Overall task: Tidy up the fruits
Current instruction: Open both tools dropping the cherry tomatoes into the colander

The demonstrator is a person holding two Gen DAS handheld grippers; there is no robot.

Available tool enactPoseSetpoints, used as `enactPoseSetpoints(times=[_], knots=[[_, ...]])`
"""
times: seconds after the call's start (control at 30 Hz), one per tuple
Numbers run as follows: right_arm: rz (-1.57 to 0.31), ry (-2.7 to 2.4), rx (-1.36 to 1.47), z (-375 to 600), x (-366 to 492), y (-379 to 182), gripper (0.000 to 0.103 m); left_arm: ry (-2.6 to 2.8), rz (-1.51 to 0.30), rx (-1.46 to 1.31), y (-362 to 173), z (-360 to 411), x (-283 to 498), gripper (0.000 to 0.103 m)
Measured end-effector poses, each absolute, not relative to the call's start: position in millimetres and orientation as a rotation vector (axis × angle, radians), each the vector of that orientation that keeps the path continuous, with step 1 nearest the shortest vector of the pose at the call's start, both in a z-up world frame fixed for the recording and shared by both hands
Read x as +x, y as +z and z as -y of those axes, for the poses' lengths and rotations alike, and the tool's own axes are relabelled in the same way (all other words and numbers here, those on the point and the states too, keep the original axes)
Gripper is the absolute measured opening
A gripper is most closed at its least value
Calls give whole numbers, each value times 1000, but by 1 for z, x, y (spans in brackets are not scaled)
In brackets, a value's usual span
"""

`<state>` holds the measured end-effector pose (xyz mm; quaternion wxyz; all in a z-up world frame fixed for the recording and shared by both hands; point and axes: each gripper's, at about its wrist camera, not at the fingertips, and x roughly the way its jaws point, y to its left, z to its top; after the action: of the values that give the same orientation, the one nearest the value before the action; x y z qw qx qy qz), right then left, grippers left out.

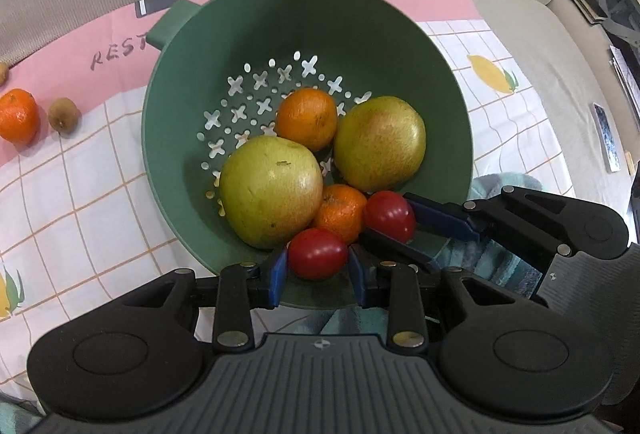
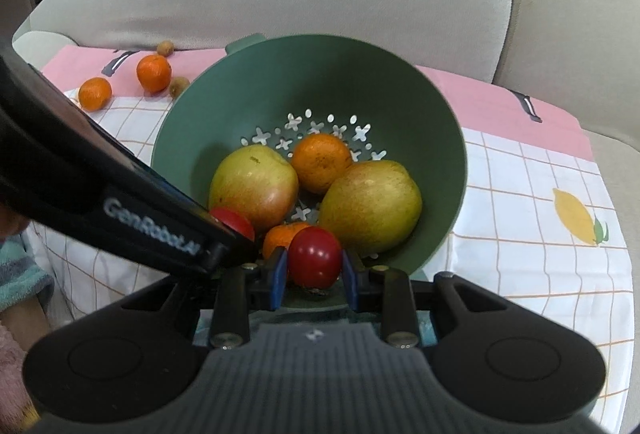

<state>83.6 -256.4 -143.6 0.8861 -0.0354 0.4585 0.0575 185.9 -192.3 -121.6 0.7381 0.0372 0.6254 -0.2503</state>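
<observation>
the left gripper (image 1: 318, 266) and the right gripper (image 2: 315, 270) both tipped down over the near rim of the green bowl (image 1: 400, 34). each one squeezed a red tomato (image 1: 318, 253), round, lying sideways.

From the right wrist view I can read "GenRobot.AI" in pale lettering along the black body of the left hand-held gripper (image 2: 256, 246), which crosses in from the left. From the left wrist view I read "REST" in dark capitals on the pink band of the tablecloth (image 1: 80, 194), cut off by the green colander (image 1: 360, 18). I can read nothing else.
</observation>
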Motion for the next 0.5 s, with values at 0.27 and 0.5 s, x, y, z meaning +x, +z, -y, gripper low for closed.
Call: enactPoseSetpoints(times=[0.27,0.5], knots=[[-967,129,-78,256,87,-148,26,-551,-1383,76,-124,191,187,36],[-954,117,-67,258,86,-145,36,-558,-1385,68,-122,189,186,43]])
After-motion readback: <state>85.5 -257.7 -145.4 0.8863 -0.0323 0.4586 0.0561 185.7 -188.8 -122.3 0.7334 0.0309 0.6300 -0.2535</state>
